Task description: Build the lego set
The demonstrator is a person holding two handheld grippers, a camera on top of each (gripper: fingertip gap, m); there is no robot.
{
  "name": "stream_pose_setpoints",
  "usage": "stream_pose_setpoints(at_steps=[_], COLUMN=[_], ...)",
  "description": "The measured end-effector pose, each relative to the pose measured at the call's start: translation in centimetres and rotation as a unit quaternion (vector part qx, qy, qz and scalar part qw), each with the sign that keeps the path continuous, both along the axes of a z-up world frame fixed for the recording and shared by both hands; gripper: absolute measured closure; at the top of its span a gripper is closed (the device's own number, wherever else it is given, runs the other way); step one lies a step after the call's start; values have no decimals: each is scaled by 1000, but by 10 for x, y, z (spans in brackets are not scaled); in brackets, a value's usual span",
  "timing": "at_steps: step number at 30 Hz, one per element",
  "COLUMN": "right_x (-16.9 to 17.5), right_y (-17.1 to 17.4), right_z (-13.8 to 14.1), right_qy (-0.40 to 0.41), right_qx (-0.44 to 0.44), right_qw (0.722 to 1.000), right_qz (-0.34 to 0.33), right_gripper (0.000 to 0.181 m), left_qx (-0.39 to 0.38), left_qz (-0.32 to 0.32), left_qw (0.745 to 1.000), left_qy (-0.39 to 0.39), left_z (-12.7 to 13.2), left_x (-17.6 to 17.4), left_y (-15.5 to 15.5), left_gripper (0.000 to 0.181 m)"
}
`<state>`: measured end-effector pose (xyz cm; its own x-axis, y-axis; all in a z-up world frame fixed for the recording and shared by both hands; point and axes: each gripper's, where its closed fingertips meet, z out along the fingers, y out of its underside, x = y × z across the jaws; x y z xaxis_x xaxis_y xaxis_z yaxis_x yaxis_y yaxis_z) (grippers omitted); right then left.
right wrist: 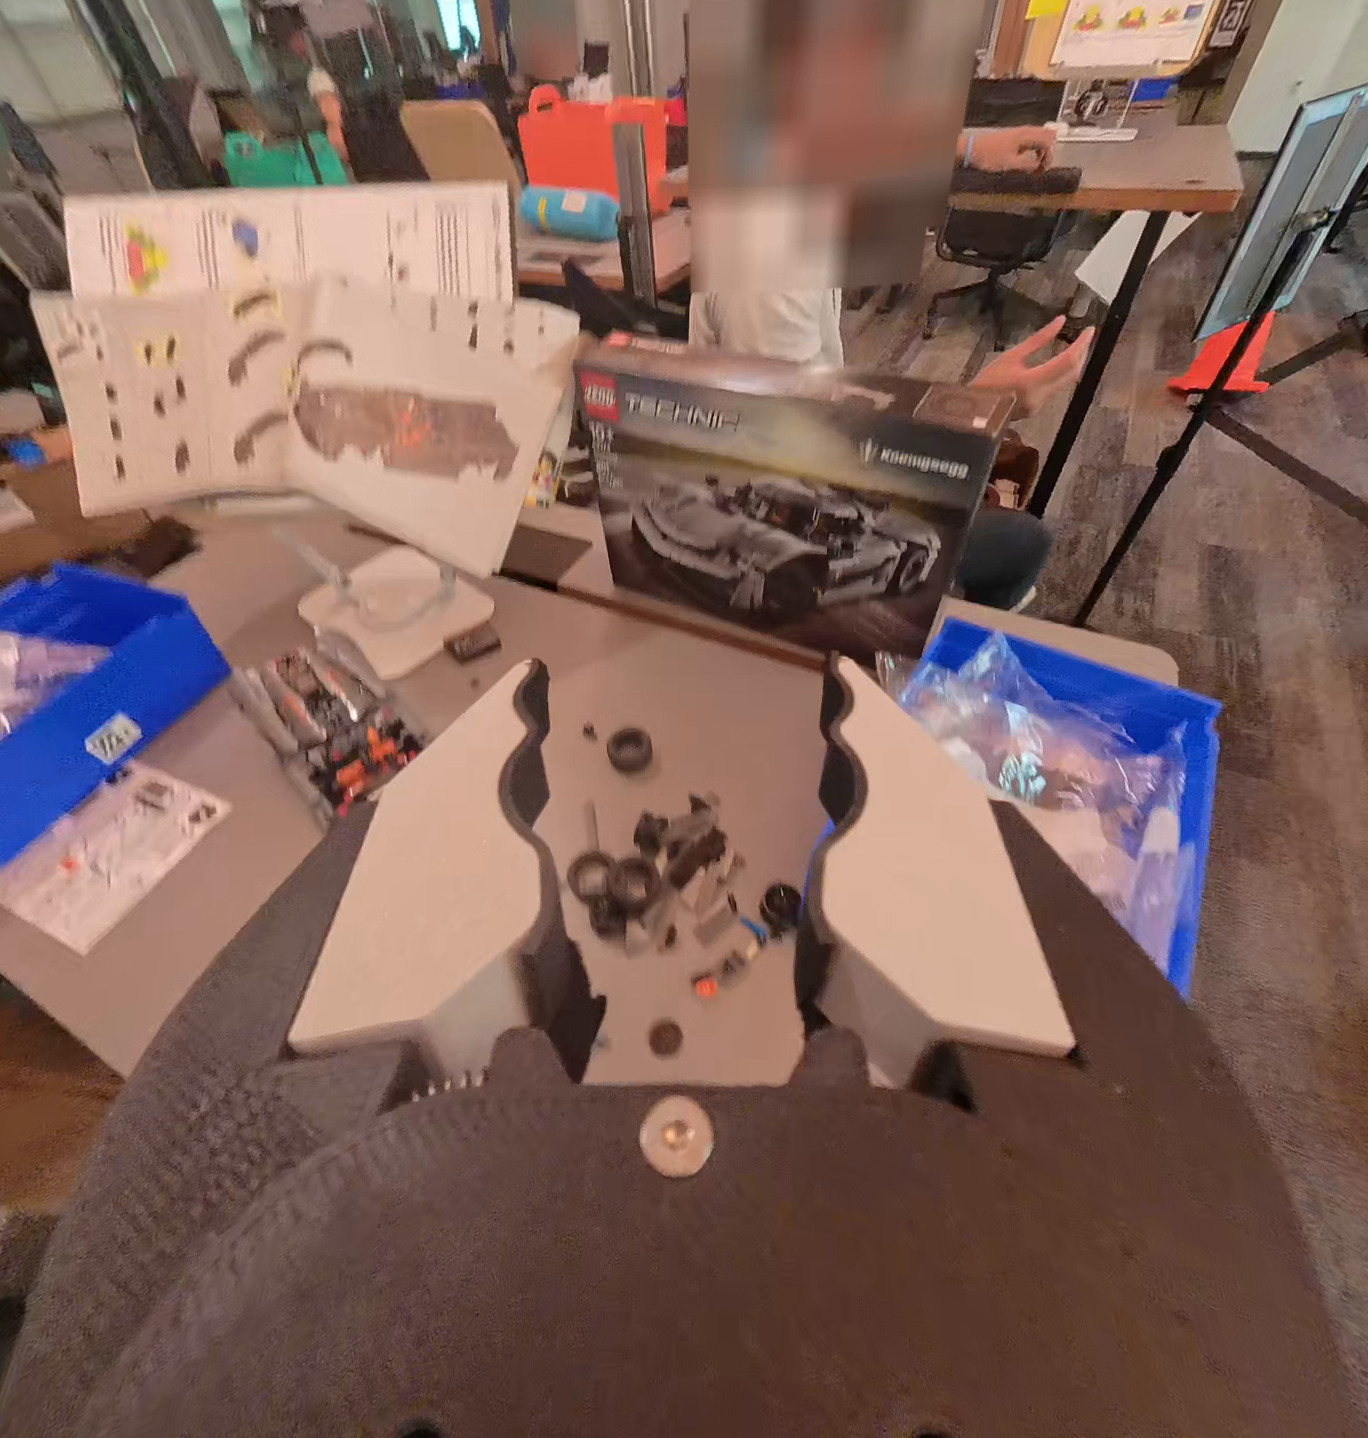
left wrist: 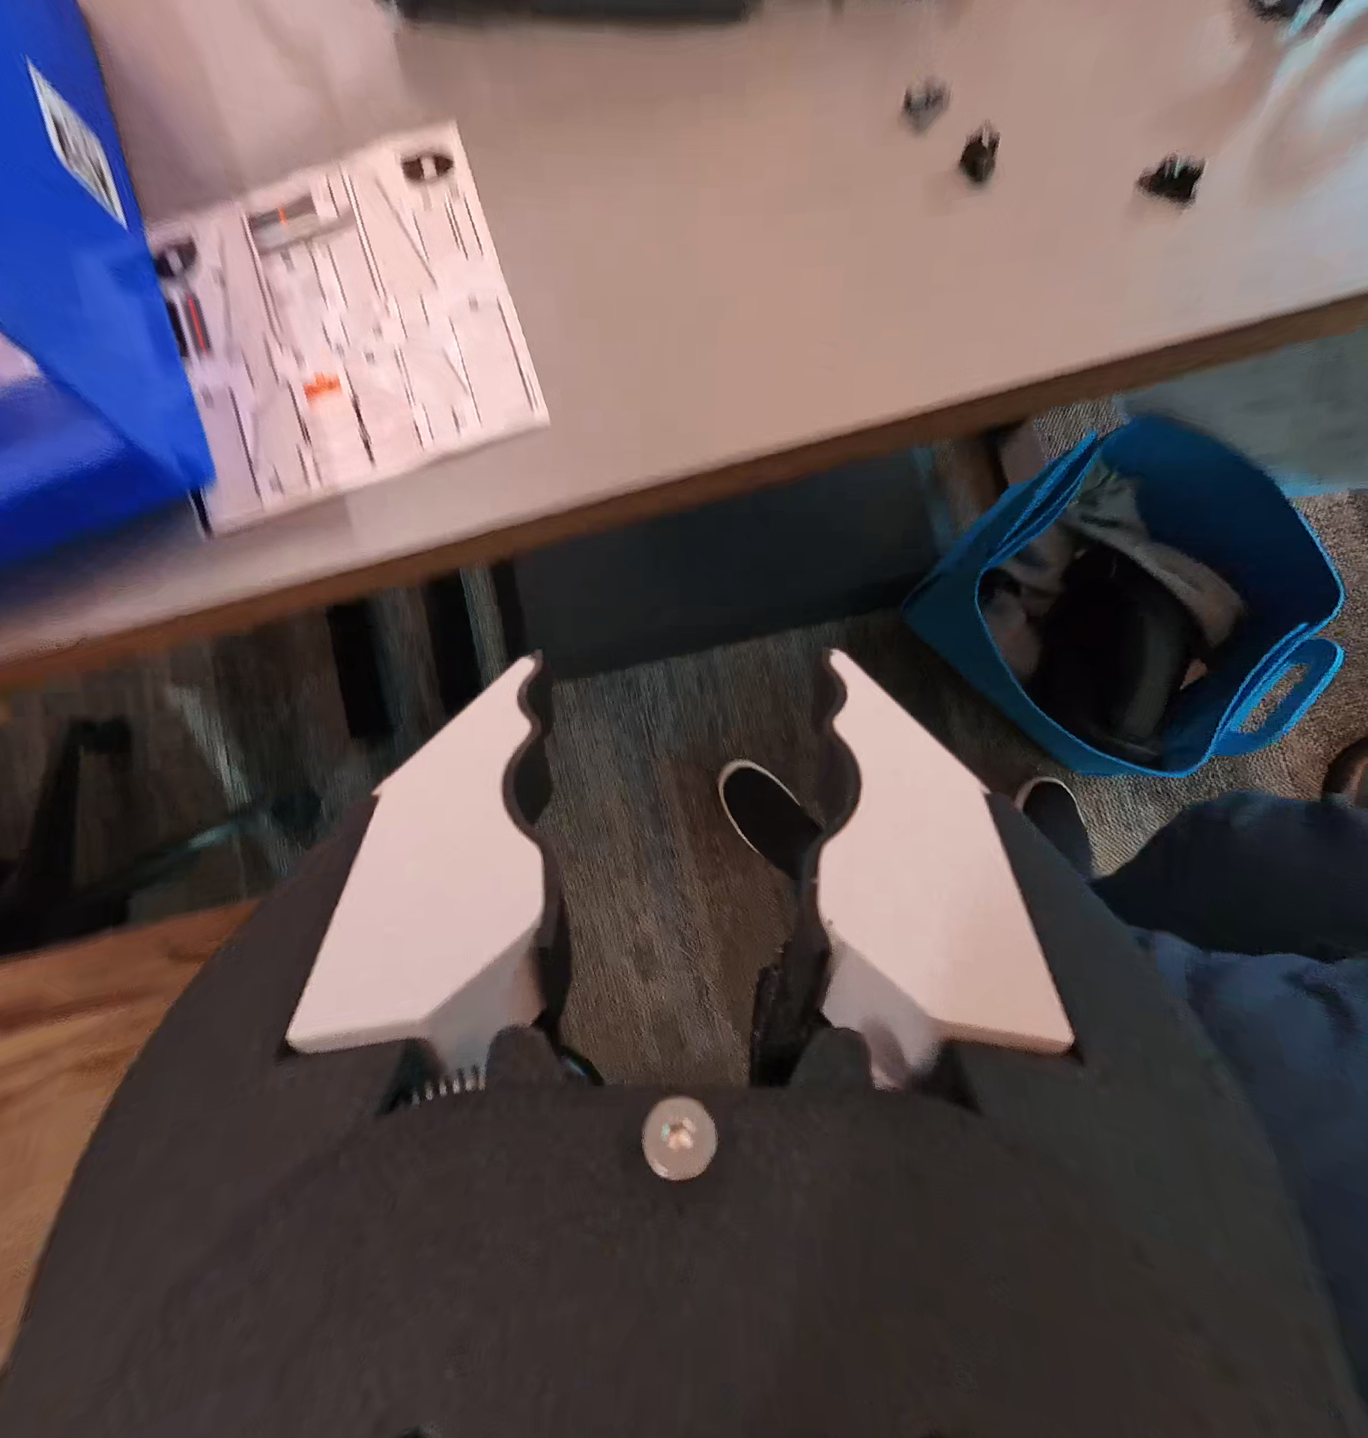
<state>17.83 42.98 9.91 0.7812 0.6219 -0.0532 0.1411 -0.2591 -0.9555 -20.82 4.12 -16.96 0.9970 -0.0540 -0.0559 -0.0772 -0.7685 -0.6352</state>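
Observation:
In the right wrist view my right gripper (right wrist: 685, 673) is open and empty, held above a pile of small dark lego parts and tyres (right wrist: 665, 879) on the grey table (right wrist: 681, 700). A partly built dark and orange model (right wrist: 338, 739) lies left of the pile. An open instruction booklet (right wrist: 299, 389) stands on a white stand. The set's box (right wrist: 790, 498) stands behind. In the left wrist view my left gripper (left wrist: 685, 665) is open and empty, held off the table's near edge (left wrist: 665, 498), over the floor. A few dark parts (left wrist: 977, 152) lie on the table.
Blue bins with plastic bags stand at the left (right wrist: 81, 692) and right (right wrist: 1070, 770) of the table. A printed sheet (left wrist: 354, 311) lies by the left bin (left wrist: 58, 311). A blue bag (left wrist: 1148, 599) and shoes (left wrist: 766, 809) are on the floor. A person (right wrist: 766, 311) stands behind the table. One gripper's finger ends stand about 60 cm off the other's.

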Motion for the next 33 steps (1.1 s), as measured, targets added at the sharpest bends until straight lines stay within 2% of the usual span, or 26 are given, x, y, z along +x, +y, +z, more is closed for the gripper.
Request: stream_pose_setpoints(at_steps=[3, 7, 13, 15, 19, 21, 28, 33], right_x=[-14, -41, -73, -83, -105, -112, -128, -135], right_y=[46, 94, 184, 218, 276, 298, 340, 361], right_z=[21, 50, 86, 93, 83, 74, 48, 38], right_qy=[32, 73, 59, 83, 166, 186, 158, 123], right_qx=[-18, -17, 42, 52, -21, -44, -60, -63], right_qw=[999, 997, 997, 994, 980, 974, 974, 979], right_qz=[-20, -7, 17, 40, 107, 124, 151, 152], right_gripper=[108, 106, 105, 112, 114, 115, 115, 120], left_qx=[34, 49, 36, 35, 26, 16, -2, -17], left_qz=[-24, -41, -50, -33, 16, 16, 5, -2], left_qw=[999, 998, 998, 999, 999, 1000, 1000, 1000], left_qy=[-15, -15, -14, -10, -10, -11, -10, -11], left_z=[20, 33, 35, 40, 51, 51, 50, 45], left_x=[-18, -38, -28, -26, -22, -11, 19, 30], left_y=[37, 65, 93, 100, 113, 122, 161, 174], left_gripper=[115, 116, 116, 116, 117, 117, 117, 117])
